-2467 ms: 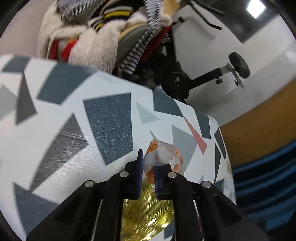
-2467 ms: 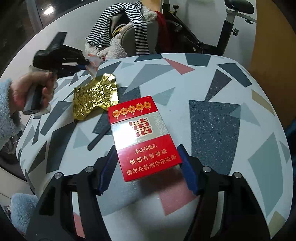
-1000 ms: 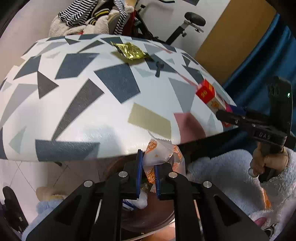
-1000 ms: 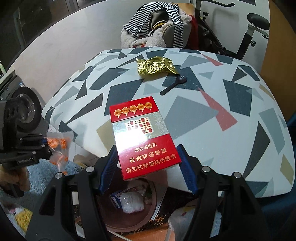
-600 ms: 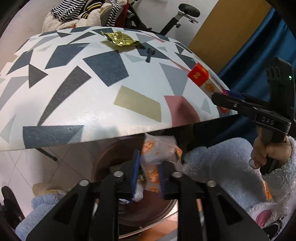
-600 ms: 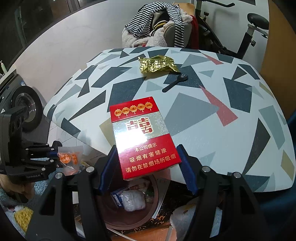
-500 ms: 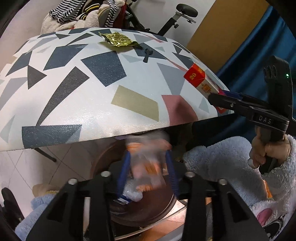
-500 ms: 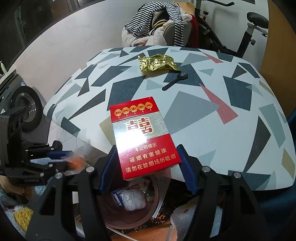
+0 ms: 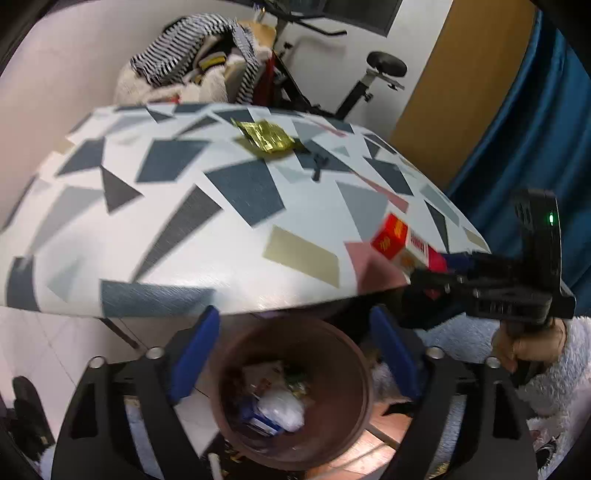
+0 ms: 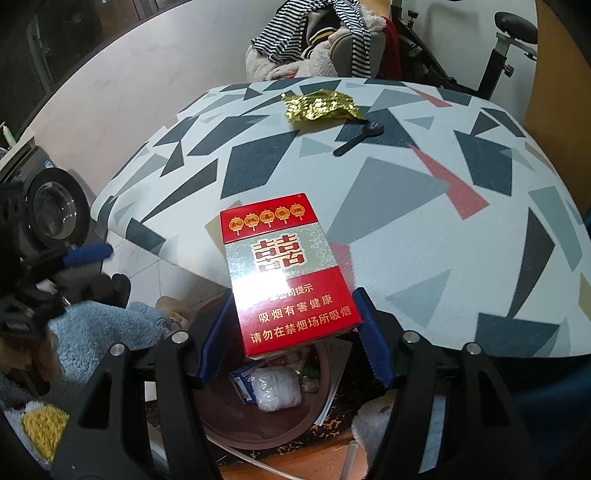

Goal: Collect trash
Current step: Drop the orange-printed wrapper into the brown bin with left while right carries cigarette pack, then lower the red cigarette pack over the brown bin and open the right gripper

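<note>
My left gripper (image 9: 293,350) hangs over the brown bin (image 9: 354,369); its jaws are opening wide and nothing is between them. A white bag (image 9: 280,406) and other scraps lie in the bin; I cannot pick out the orange-white wrapper among them. My right gripper (image 10: 291,332) is shut on the red cigarette box (image 10: 288,277), holding it at the table's near edge above the bin (image 10: 221,421). From the left wrist view the box (image 9: 395,236) and right gripper (image 9: 432,266) show at the right. A crumpled gold wrapper (image 10: 321,105) lies at the far side of the patterned table (image 10: 406,192).
A small black wrench-like tool (image 10: 358,138) lies next to the gold wrapper. A chair piled with striped clothes (image 10: 314,33) and an exercise bike (image 10: 509,40) stand behind the table. A washing machine (image 10: 48,210) is at the left, a blue curtain (image 9: 535,129) at the right.
The left gripper has opened and let the orange-white wrapper fall toward the bin, then risen a little. The right gripper still holds the red box, barely moved.
</note>
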Action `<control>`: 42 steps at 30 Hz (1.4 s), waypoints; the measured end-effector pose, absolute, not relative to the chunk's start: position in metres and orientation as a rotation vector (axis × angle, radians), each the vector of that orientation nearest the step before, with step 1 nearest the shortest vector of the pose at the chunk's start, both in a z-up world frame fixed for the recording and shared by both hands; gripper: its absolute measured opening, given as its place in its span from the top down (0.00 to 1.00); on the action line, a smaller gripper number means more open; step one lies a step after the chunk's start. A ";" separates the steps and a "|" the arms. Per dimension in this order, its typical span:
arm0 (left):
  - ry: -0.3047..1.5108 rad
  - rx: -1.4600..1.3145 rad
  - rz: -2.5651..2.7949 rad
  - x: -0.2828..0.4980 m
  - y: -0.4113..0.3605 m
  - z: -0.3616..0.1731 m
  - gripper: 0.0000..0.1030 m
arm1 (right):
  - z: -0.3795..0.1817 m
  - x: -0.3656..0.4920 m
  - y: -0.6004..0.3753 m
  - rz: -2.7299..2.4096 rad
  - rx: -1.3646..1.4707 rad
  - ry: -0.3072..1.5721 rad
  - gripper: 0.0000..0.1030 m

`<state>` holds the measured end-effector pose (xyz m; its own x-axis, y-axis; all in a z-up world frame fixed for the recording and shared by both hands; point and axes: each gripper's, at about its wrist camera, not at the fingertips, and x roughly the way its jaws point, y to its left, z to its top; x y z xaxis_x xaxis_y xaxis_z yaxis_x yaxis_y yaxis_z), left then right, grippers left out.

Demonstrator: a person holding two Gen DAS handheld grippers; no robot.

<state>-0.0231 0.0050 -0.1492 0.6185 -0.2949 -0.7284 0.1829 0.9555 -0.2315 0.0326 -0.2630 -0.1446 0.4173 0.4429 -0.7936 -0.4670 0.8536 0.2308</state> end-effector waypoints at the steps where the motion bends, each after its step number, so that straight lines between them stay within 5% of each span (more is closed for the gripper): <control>1: 0.850 -0.124 -0.265 -0.024 0.006 -0.146 0.14 | -0.146 0.031 -0.262 0.573 -0.027 0.987 0.38; 35: 0.815 -0.153 -0.138 -0.038 0.041 -0.152 0.07 | -0.211 -0.010 -0.210 0.648 -0.161 1.160 0.38; 42: 0.816 -0.155 -0.132 -0.038 0.042 -0.153 0.07 | -0.207 -0.007 -0.215 0.622 -0.134 1.141 0.13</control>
